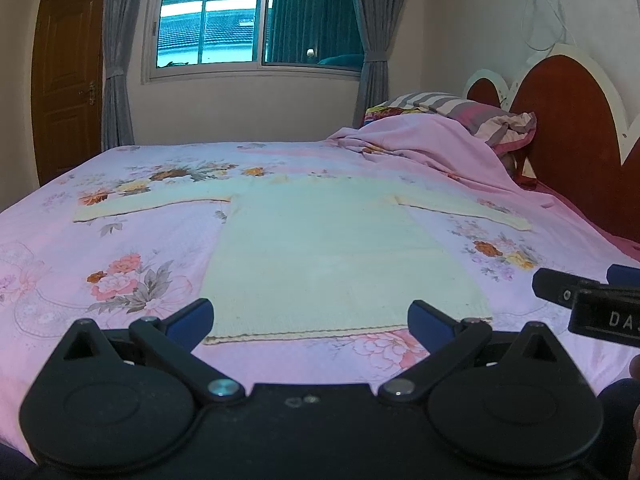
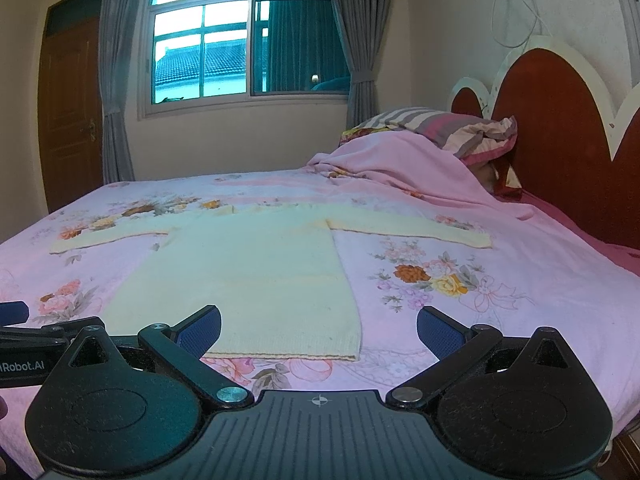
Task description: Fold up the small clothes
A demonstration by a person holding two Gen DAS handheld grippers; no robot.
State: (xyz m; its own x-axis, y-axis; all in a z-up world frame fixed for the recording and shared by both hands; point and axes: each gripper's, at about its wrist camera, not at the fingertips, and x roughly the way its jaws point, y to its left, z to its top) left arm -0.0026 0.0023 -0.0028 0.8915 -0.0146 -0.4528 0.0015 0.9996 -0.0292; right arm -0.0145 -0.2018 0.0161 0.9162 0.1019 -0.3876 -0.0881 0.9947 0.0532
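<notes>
Lying flat on floral pink bedsheet (image 1: 60, 248): pale yellow sweater (image 1: 320, 248), sleeves spread left and right, hem nearest. Hovering just short of hem: left gripper (image 1: 310, 322), jaws wide apart, gripping nothing. Hovering near hem's right corner: right gripper (image 2: 319, 332), also spread wide, empty. Sitting far right: striped pillow (image 2: 440, 124) by headboard (image 2: 560, 120).

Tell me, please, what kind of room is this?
Most likely a bedroom in a home: a bed with a flowered sheet, a red headboard, a striped pillow and a curtained window.
</notes>
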